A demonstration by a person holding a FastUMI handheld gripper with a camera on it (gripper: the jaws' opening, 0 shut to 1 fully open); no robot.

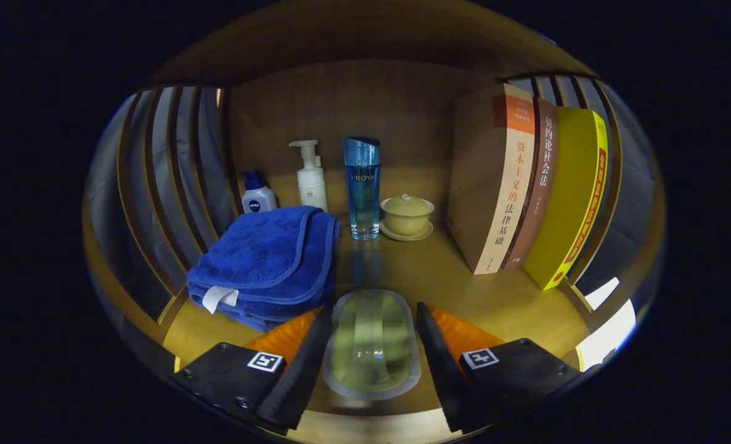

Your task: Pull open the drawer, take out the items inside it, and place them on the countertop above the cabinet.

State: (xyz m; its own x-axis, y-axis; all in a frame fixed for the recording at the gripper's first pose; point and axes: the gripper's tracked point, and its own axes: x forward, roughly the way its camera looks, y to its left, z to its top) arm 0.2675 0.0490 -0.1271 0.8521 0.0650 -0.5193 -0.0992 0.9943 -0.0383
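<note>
A deep blue towel (264, 264) with a white tag lies on the honey-brown wooden counter (464, 290). Behind it stand a white pump bottle (311, 179), a clear blue bottle (362, 188) and a pale yellow lidded cup (407, 214). The books (526, 185) run tan, brown and bright yellow.

My gripper (370, 351) points level and straight ahead, its jaws spread apart, one on each side of a clear packet (371, 345), neither visibly pressing on it.

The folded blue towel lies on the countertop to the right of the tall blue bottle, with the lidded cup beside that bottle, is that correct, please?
Not quite: in the gripper view the folded blue towel lies left of the tall blue bottle, not right. The lidded cup does stand beside that bottle.
</note>
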